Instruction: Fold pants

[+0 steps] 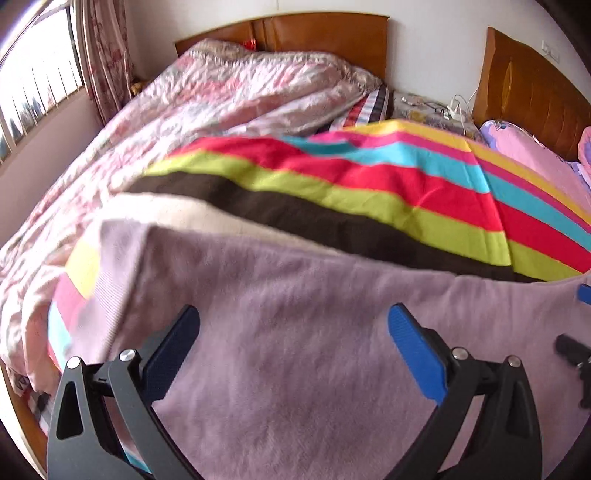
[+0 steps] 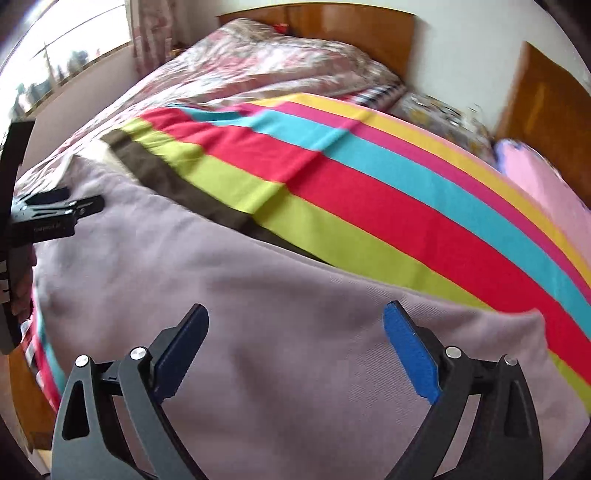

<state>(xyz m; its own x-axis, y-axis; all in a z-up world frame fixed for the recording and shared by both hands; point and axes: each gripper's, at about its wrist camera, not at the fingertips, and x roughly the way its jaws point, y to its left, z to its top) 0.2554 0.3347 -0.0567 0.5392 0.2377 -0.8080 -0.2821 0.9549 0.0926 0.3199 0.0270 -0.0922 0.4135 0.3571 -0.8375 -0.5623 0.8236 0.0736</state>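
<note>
While both grippers hang spread wide above the cloth with nothing between their fingers, the risk, as I judge it, lies in the next grasp: the pants (image 1: 295,332) are soft and lie directly on a striped sheet (image 1: 369,184), so a gripper closing too deep could pinch the sheet along with them and drag it into the fold. A pinch through only one layer could also leave the fold crooked.

The left gripper (image 1: 293,332) and the right gripper (image 2: 295,328) both hover over the near part of the garment, close to it; whether either touches it, I cannot tell. The pants are a pale mauve, fuzzy fabric, spread fairly flat across the near edge of the bed (image 1: 332,33), with soft wrinkles and a straight far edge.
</note>
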